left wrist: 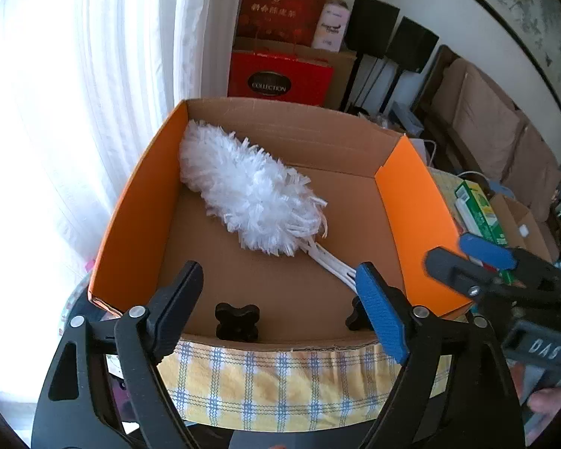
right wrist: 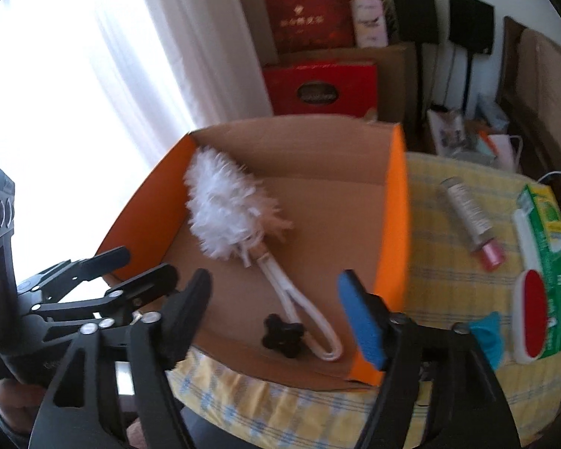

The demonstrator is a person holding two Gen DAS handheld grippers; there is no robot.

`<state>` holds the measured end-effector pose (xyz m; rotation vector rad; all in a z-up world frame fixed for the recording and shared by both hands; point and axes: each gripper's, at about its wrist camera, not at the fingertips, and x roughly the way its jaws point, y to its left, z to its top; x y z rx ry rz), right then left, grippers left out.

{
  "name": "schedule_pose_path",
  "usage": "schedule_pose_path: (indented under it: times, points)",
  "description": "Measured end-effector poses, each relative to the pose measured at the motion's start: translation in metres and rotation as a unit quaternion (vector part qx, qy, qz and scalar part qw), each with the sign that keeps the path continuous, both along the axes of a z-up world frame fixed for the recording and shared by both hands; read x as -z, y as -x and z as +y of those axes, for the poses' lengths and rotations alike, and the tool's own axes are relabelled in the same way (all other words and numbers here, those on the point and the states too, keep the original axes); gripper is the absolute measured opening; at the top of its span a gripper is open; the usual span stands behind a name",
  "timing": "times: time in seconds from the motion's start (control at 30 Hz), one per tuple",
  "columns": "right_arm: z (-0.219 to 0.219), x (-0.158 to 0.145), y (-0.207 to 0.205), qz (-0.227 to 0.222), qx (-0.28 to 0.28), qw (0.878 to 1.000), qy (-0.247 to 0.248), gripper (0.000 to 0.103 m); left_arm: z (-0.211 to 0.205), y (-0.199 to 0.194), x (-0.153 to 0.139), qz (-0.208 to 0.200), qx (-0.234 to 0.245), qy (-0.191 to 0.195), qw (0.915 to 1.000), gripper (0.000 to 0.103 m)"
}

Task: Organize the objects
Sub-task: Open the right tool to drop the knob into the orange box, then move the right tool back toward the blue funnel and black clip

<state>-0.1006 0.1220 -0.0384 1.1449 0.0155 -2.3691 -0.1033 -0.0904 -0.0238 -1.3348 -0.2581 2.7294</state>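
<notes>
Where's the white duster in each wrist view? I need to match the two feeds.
Left wrist: the duster lies in the box, head toward the far left corner, handle running to the near right.
Right wrist: the duster lies left of centre in the box, its looped handle toward the near edge.
Shared landmark: the box's orange right wall.

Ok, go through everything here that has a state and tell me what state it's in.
Cardboard box: open-topped, upright on the checked cloth.
Duster: lying flat inside the box.
Bottle: on its side, outside the box.
Lint brush: lying on the green carton.
Left gripper: open, empty.
Right gripper: open, empty.
</notes>
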Motion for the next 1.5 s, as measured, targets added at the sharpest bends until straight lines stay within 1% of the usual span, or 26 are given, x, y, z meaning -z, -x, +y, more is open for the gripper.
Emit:
schedule_pose_path:
  times: [0.03, 0.1, 0.13, 0.17, 0.2, 0.27, 0.33, 0.47, 0.73, 0.9, 1.1, 1.23, 1.33, 1.43, 1.5]
  points:
    - [0.004, -0.003, 0.0, 0.005, 0.005, 1.0, -0.003, 0.079, 0.002, 0.0, -0.002, 0.004, 0.001, 0.004, 1.0, 0.086]
    - [0.014, -0.009, 0.0, 0.014, 0.013, 1.0, -0.008, 0.086, 0.005, -0.001, -0.004, 0.01, 0.003, 0.006, 0.9999, 0.094]
    - [0.019, -0.012, 0.0, 0.019, 0.017, 1.0, -0.009, 0.087, 0.006, -0.002, -0.006, 0.013, 0.004, 0.004, 0.9999, 0.096]
    - [0.024, -0.013, 0.0, 0.022, 0.019, 1.0, -0.01, 0.088, 0.008, -0.002, -0.007, 0.016, 0.006, 0.0, 0.9999, 0.101]
    - [0.028, -0.015, -0.001, 0.026, 0.023, 0.999, -0.012, 0.091, 0.008, -0.003, -0.008, 0.017, 0.007, -0.002, 0.9998, 0.103]
    - [0.039, -0.02, -0.004, 0.033, 0.031, 0.999, -0.016, 0.094, 0.011, -0.004, -0.01, 0.023, 0.011, -0.009, 0.9996, 0.103]
    - [0.048, -0.023, -0.006, 0.039, 0.04, 0.998, -0.019, 0.096, 0.017, -0.005, -0.012, 0.027, 0.014, -0.007, 0.9995, 0.103]
    - [0.07, -0.03, -0.01, 0.047, 0.059, 0.997, -0.023, 0.096, 0.027, -0.009, -0.016, 0.035, 0.024, -0.009, 0.999, 0.103]
    - [0.118, -0.035, -0.018, 0.047, 0.102, 0.993, -0.027, 0.096, 0.046, -0.025, -0.024, 0.054, 0.055, -0.043, 0.9961, 0.103]
    - [0.146, -0.027, -0.025, 0.04, 0.125, 0.991, -0.032, 0.096, 0.063, -0.041, -0.026, 0.06, 0.084, -0.059, 0.9929, 0.103]
    - [0.173, -0.012, -0.03, 0.02, 0.149, 0.988, -0.03, 0.096, 0.084, -0.062, -0.021, 0.064, 0.111, -0.053, 0.9903, 0.103]
    - [0.189, -0.005, -0.03, 0.006, 0.16, 0.987, -0.016, 0.096, 0.093, -0.073, -0.015, 0.06, 0.127, -0.057, 0.9885, 0.103]
    - [0.196, -0.001, -0.03, 0.005, 0.165, 0.986, -0.019, 0.096, 0.097, -0.079, -0.012, 0.057, 0.132, -0.059, 0.9879, 0.103]
    - [0.202, 0.004, -0.03, 0.002, 0.171, 0.985, -0.024, 0.091, 0.103, -0.082, -0.01, 0.057, 0.139, -0.058, 0.987, 0.103]
    - [0.205, 0.01, -0.029, -0.004, 0.174, 0.984, -0.025, 0.083, 0.106, -0.082, -0.009, 0.057, 0.142, -0.056, 0.9866, 0.103]
